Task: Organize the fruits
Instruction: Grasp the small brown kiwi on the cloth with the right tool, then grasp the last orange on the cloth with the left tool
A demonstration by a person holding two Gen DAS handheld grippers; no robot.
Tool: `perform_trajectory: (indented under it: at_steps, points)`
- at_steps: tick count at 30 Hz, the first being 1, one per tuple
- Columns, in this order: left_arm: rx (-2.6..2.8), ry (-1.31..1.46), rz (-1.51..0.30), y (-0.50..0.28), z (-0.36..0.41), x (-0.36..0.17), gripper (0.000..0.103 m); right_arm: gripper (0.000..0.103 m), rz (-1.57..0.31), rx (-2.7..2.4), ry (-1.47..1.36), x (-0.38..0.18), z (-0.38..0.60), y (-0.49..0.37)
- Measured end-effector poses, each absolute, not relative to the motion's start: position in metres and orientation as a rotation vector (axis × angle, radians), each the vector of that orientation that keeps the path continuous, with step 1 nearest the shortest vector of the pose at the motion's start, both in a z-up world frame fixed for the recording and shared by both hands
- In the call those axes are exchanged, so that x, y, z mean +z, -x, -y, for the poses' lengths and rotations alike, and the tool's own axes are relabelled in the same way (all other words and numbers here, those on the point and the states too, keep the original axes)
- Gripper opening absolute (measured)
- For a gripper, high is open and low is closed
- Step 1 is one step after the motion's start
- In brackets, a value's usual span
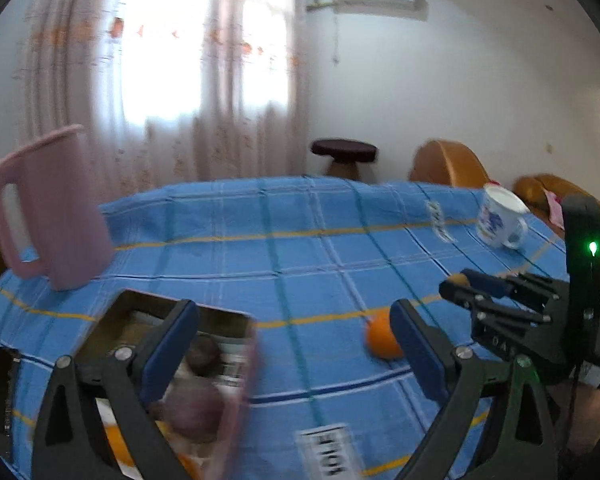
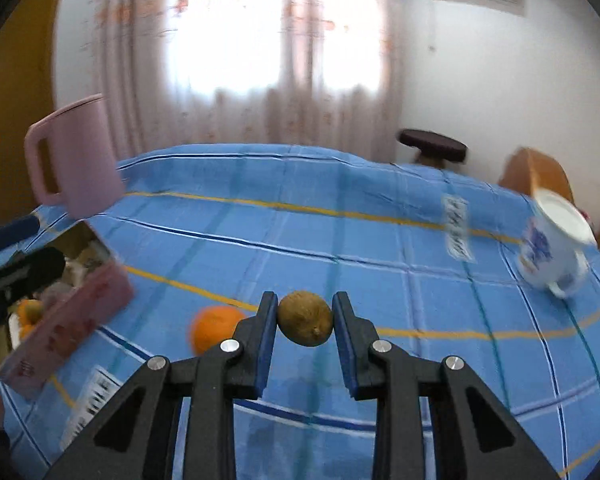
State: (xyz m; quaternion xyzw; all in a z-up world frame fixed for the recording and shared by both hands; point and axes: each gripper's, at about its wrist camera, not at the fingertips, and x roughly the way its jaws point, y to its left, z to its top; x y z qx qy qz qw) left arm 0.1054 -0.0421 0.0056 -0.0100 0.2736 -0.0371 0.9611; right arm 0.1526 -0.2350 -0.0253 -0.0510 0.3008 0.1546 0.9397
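Now right gripper [image 2: 305,322] pinches a kiwi [image 2: 305,323] above the cloth [image 2: 340,220], likely bound for the box [image 2: 66,320] already holding fruit. Left gripper [image 1: 296,344] spread wide beside box; orange [image 2: 214,330] waits loose on cloth.

A blue plaid-clothed table [image 2: 300,208] carries a pink jug [image 2: 76,160], mug [image 2: 556,252], orange [image 2: 214,328] and pink box [image 2: 68,320].

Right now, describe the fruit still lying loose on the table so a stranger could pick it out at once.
Start from the blue checked tablecloth, then find the pink box of fruit at its left. Just right of that box, alone on the cloth, lies the orange. It is bright orange, unlike the brown fruit beside it, which is clamped in the right gripper.
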Motion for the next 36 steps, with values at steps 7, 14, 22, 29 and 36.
perform_trajectory:
  at_steps: [7, 14, 22, 29, 36]
  points:
    - [-0.146, -0.018, -0.644, -0.132, 0.088, -0.015, 0.098, 0.03, -0.633, 0.251, 0.051, -0.032, 0.271, -0.153]
    - [-0.185, -0.012, -0.739, -0.158, 0.103, -0.036, 0.088, 0.03, -0.65, 0.253, 0.014, -0.037, 0.277, -0.16]
    - [-0.251, 0.026, -0.848, -0.176, 0.108, -0.057, 0.058, 0.03, -0.639, 0.258, 0.029, -0.035, 0.276, -0.158]
    - [-0.274, 0.057, -0.842, -0.171, 0.105, -0.056, 0.049, 0.03, -0.602, 0.273, 0.024, -0.032, 0.277, -0.151]
    - [-0.257, 0.072, -0.745, -0.157, 0.096, -0.043, 0.049, 0.03, -0.527, 0.279, 0.028, -0.024, 0.278, -0.138]
